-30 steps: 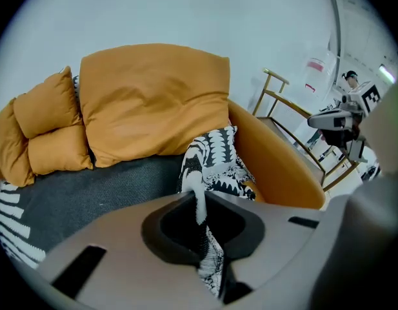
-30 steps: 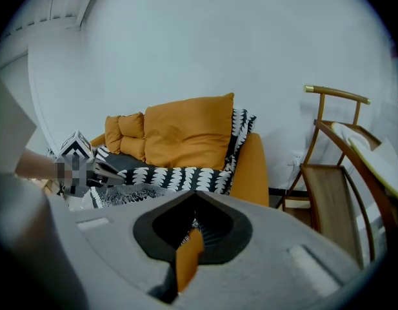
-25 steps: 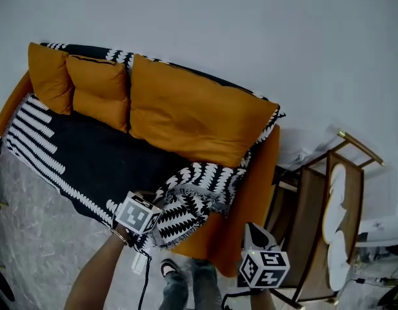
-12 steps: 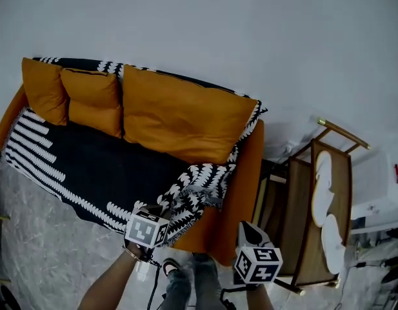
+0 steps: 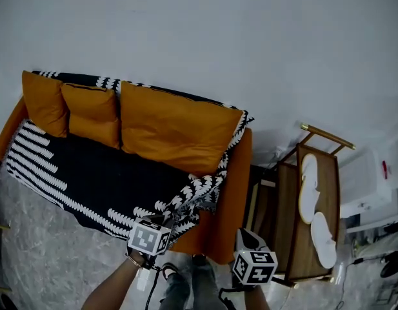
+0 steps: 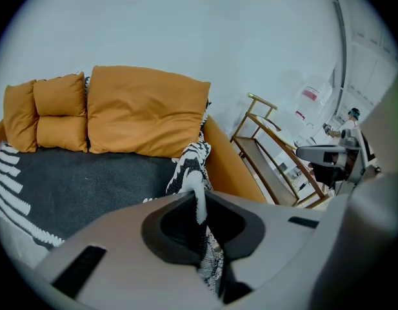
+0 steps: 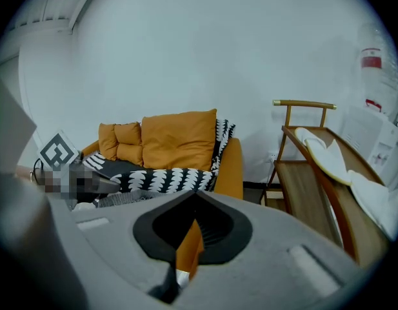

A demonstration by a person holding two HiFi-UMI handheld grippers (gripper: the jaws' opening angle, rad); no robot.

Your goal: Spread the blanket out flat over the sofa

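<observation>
Two claws come up from the head view's bottom edge. The left claw (image 5: 163, 222) is at about 7 o'clock on a bare forearm (image 5: 111, 288) angled toward the sofa (image 5: 236, 186). The right claw (image 5: 244, 235) is at about 5 o'clock, just off the sofa's end arm, its hand hidden under the marker cube (image 5: 255, 267). Both point forward and down. The left gripper view shows that claw's jaws pinched on a bunched edge of the blanket (image 6: 197, 196), black with white leaf print. From there the cloth runs to the seat's right end, lies across the seat and goes over the back behind three orange cushions (image 5: 176, 128). The right claw's jaws stand narrow, with only an orange sliver of unclear source in the slit. Red labels (image 7: 371, 60) on white gear at 2 o'clock in the right gripper view are too small to read. Only the head view shows the blanket's striped end (image 5: 31, 154) at 9 o'clock and both white slippers (image 5: 308, 186) on the wooden rack (image 5: 294, 228).
</observation>
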